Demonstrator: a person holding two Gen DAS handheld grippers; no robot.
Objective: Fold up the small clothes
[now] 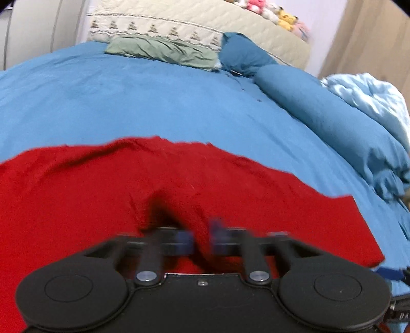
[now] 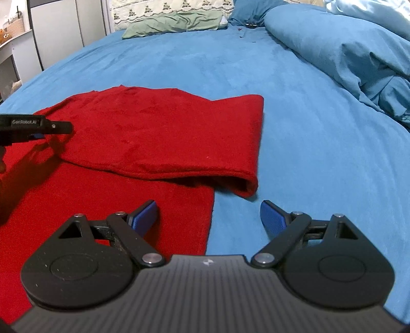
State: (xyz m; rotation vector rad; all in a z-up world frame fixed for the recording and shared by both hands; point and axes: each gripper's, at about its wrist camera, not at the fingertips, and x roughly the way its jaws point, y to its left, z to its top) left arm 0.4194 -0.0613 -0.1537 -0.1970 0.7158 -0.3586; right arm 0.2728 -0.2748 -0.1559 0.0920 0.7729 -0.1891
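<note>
A red garment (image 2: 143,138) lies on the blue bed sheet (image 2: 307,153), with its far part folded over toward me into a doubled flap. My right gripper (image 2: 208,217) is open and empty, low over the garment's right edge, just in front of the flap's corner. My left gripper (image 1: 201,240) is blurred; its blue pads (image 1: 185,239) stand close together with a ridge of red cloth (image 1: 179,205) between them. It also shows in the right wrist view (image 2: 48,129) at the far left, over the flap's left end.
A blue duvet (image 2: 358,56) is bunched along the right side of the bed. A green pillow (image 2: 174,23) and a quilted headboard cover (image 1: 159,28) lie at the far end. Plush toys (image 1: 276,12) sit on top. Cabinets (image 2: 59,23) stand left.
</note>
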